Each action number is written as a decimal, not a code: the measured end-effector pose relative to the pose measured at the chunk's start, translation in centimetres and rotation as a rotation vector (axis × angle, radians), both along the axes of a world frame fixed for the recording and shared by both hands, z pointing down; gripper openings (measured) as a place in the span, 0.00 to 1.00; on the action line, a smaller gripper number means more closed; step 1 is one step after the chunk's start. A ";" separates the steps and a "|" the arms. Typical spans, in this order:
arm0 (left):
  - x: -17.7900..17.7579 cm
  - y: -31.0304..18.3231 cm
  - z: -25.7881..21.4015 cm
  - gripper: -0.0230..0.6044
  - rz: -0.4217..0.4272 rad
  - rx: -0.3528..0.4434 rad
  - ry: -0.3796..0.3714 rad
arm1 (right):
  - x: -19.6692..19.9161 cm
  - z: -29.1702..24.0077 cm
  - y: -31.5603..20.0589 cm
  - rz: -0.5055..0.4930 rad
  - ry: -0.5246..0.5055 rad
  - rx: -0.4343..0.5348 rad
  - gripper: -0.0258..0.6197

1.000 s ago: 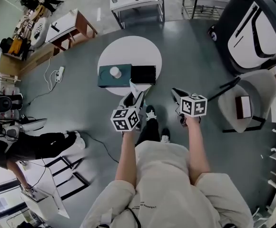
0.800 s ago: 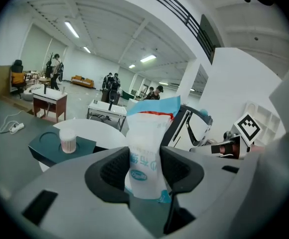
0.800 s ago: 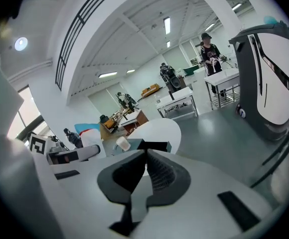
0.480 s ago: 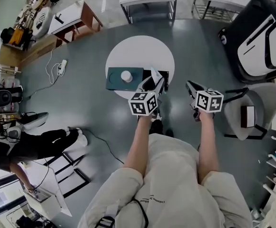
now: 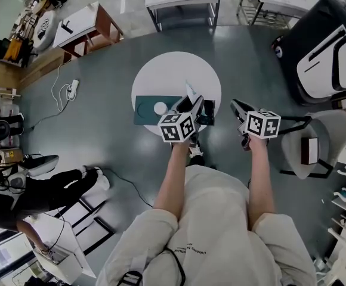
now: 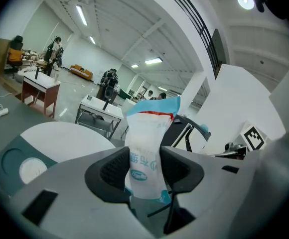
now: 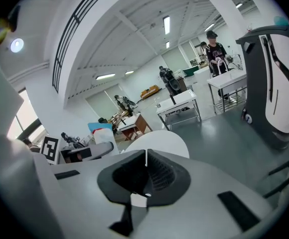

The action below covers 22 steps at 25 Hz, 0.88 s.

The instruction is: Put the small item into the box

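Left tongs squeeze the small packet near its bottom, so it stands up tall and I can carry it safely. Right tongs are shut with nothing inside, off to the right, I think to keep clear. The green box sits on the round white table, just ahead and left of the left tongs. Blue writing and a blue oval mark the packet; I can't read them.

Tray on table front-L, disc on it, L tool just R
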<state>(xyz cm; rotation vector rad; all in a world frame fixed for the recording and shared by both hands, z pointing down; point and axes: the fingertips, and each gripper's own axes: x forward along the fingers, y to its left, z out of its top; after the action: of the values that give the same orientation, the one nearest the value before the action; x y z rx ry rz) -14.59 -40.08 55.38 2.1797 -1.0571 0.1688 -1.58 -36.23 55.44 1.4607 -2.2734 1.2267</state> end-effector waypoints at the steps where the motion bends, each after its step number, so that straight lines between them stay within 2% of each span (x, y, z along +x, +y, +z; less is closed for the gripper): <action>1: -0.3 -0.6 0.0 0.35 0.000 -0.001 0.000 | -0.7 0.0 -0.4 -0.025 -0.012 -0.003 0.10; 5: -1.4 -2.5 0.4 0.35 0.007 -0.010 0.002 | -4.0 0.2 -1.3 -0.159 -0.002 -0.018 0.10; 8: -1.6 -2.9 1.8 0.35 0.017 -0.020 0.015 | -4.9 1.3 -1.8 -0.176 0.064 -0.005 0.09; 11: -2.0 -2.8 4.6 0.35 0.028 -0.051 -0.006 | -5.3 3.5 -1.7 -0.173 0.085 -0.012 0.09; 16: -2.8 -4.0 5.5 0.35 -0.027 -0.075 -0.004 | -4.3 4.9 -2.6 -0.173 0.044 -0.035 0.09; 19: -2.8 -5.1 5.4 0.35 -0.078 -0.063 -0.005 | -3.5 4.8 -4.8 -0.148 -0.029 -0.010 0.09; 22: -2.7 -6.6 5.5 0.35 -0.137 -0.068 -0.020 | -3.5 4.1 -7.7 -0.184 -0.073 0.018 0.09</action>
<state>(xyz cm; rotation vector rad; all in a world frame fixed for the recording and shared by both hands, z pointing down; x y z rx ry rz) -17.26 -46.68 60.84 2.0417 -1.1901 0.1619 -5.04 -43.93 59.54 1.1986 -2.4094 1.2259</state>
